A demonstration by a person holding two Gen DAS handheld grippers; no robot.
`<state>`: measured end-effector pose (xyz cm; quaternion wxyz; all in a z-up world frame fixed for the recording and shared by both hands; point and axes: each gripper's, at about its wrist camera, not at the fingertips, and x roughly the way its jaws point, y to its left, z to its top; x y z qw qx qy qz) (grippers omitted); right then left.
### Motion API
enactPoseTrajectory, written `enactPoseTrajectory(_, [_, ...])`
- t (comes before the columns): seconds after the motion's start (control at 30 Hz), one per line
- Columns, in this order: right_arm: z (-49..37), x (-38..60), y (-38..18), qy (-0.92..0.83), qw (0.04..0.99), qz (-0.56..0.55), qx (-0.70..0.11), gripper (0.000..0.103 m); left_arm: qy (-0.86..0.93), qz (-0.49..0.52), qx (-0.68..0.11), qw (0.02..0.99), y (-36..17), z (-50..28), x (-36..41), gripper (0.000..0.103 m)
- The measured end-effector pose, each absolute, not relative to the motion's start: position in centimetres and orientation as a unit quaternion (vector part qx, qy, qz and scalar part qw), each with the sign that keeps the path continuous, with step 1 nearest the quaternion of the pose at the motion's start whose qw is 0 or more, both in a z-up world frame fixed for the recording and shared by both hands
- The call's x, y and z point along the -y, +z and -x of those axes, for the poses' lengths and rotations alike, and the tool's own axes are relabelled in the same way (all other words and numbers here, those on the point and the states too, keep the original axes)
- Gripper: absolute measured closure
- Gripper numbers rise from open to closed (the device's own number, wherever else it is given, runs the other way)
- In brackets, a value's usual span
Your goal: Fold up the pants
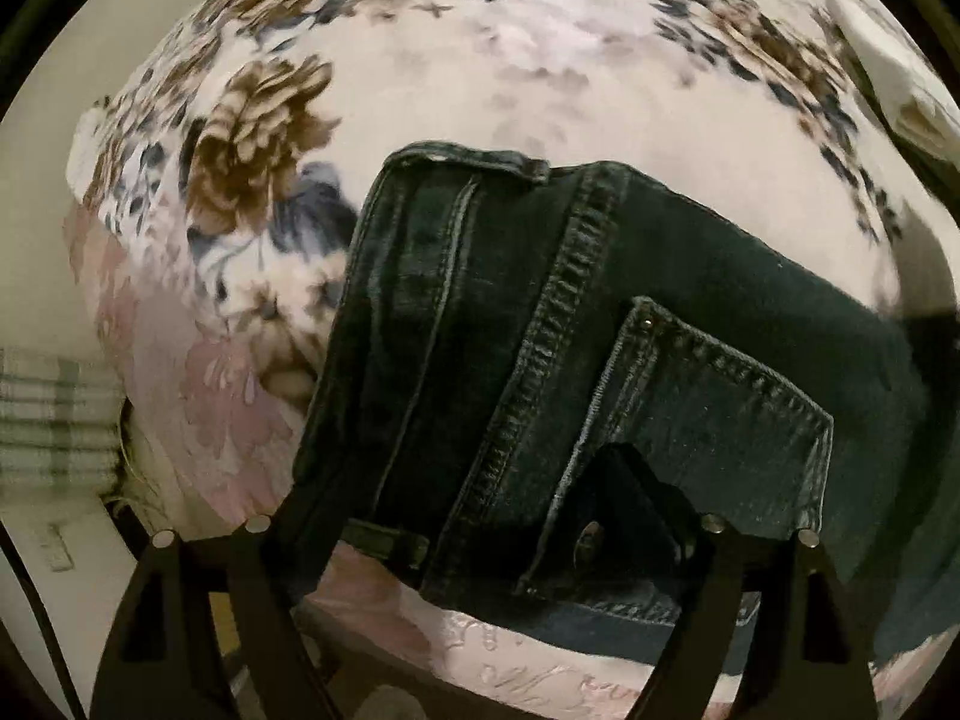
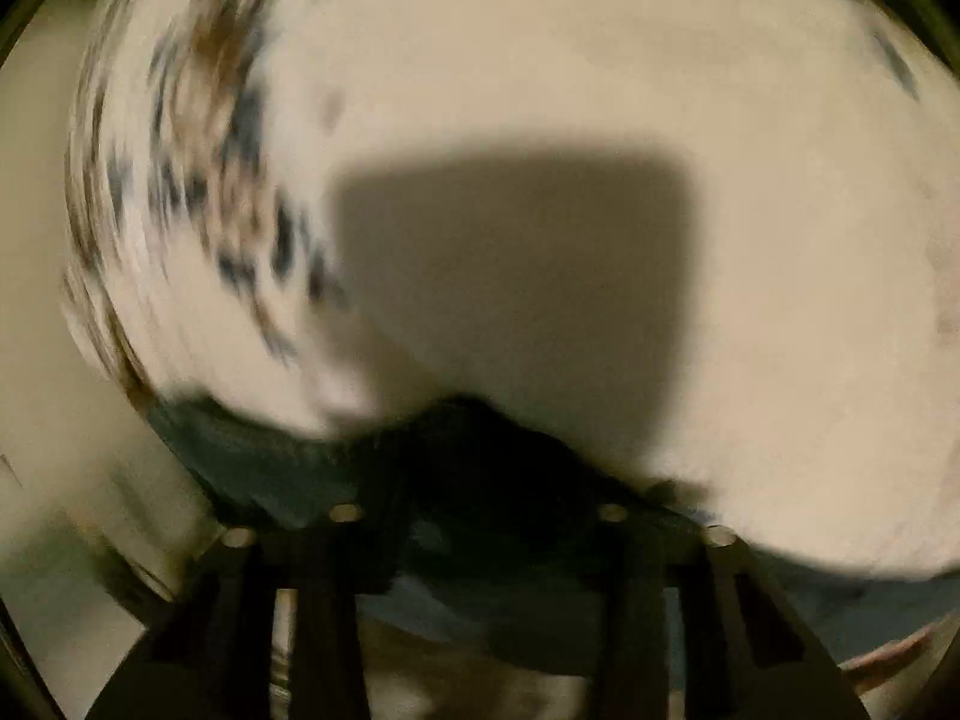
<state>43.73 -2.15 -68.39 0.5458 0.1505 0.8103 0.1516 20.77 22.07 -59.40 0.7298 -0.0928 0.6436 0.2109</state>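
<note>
- Left gripper (image 1: 474,516) nearest the lens: fingers spread wide, straddling the waist end of the jeans (image 1: 600,330), nothing pinched. One fingertip pad lies on or just above the back pocket (image 1: 720,420); contact unclear.
- Jeans lie flat on the floral bedspread (image 1: 450,72), waistband toward the bed's near edge, belt loop (image 1: 384,540) just beside the left finger, legs running off toward the right side of the bed.
- Farther out: bare floral cover, pale pillow-like bundle (image 1: 888,78) at the far right corner.
- Right gripper (image 2: 480,516): view heavily motion-blurred; dark denim (image 2: 480,480) bunched at the fingertips, but whether the jaws are clamped on it or apart, cannot tell.
- Beyond it, blurred cover plus a large dark shadow (image 2: 510,276).
- Risks, as judgement: left closing here grabs only the pocket or top layer, so the fold peels apart; fast right-side motion could drag denim skewed, or drop it if the grip is shallow; soft bedspread may bunch under the fabric.
</note>
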Motion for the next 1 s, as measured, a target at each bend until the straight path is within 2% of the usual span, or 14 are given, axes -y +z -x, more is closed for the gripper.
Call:
enactPoseTrajectory(0.07, [-44.0,4.3,-65.9,0.163,0.569,-0.204,-0.78,0.071,0.203,0.095,-0.645,0.731,-58.3,-21.1,-21.7,0.02])
enactPoseTrajectory(0.13, [-43.6,6.9,-62.7,0.19,0.594,-0.238,-0.744,0.043,0.187,0.103,-0.632,0.745,-56.6,-21.4,-20.5,0.02])
enactPoseTrajectory(0.17, [-42.6,8.6,-61.0,0.197,0.619,-0.242,-0.72,0.019,0.171,0.105,-0.621,0.757,-55.6,-21.6,-19.3,0.017])
enactPoseTrajectory(0.2, [-41.4,9.7,-60.0,0.194,0.644,-0.24,-0.7,0.013,0.157,0.107,-0.619,0.762,-55.4,-21.8,-18.4,0.013])
enactPoseTrajectory(0.23, [-40.0,12.3,-58.7,0.179,0.674,-0.24,-0.676,0.013,0.137,0.108,-0.62,0.765,-55.2,-22.0,-16.8,0.005])
enactPoseTrajectory(0.5, [-27.1,38.6,-57.3,0.0,0.753,-0.315,-0.578,0.01,-0.014,0.08,-0.655,0.752,-56.2,-24.2,-1.5,0.003])
enactPoseTrajectory(0.67, [-18.1,56.2,-58.5,-0.17,0.724,-0.378,-0.552,0.01,-0.084,0.041,-0.661,0.745,-55.9,-25.8,8.9,0.003])
enactPoseTrajectory(0.83, [-14.8,66.9,-63.2,-0.214,0.699,-0.431,-0.53,0.011,-0.117,0.004,-0.651,0.75,-55.8,-27.5,16.6,0.003])
enactPoseTrajectory(0.87, [-14.4,68.8,-64.6,-0.214,0.686,-0.453,-0.527,0.011,-0.121,-0.005,-0.649,0.751,-56.1,-28.1,18.3,0.003])
enactPoseTrajectory(0.93, [-13.8,71.5,-67.2,-0.214,0.666,-0.493,-0.516,0.021,-0.129,-0.019,-0.647,0.751,-56.6,-28.9,21.6,0.003])
enactPoseTrajectory(0.97, [-13.8,72.2,-68.2,-0.209,0.662,-0.509,-0.51,0.043,-0.132,-0.026,-0.647,0.75,-56.9,-29.1,22.9,0.003])
enactPoseTrajectory(1.0, [-14.1,72.3,-68.9,-0.206,0.662,-0.511,-0.508,0.075,-0.138,-0.033,-0.648,0.748,-57.2,-29.3,24.3,0.003])
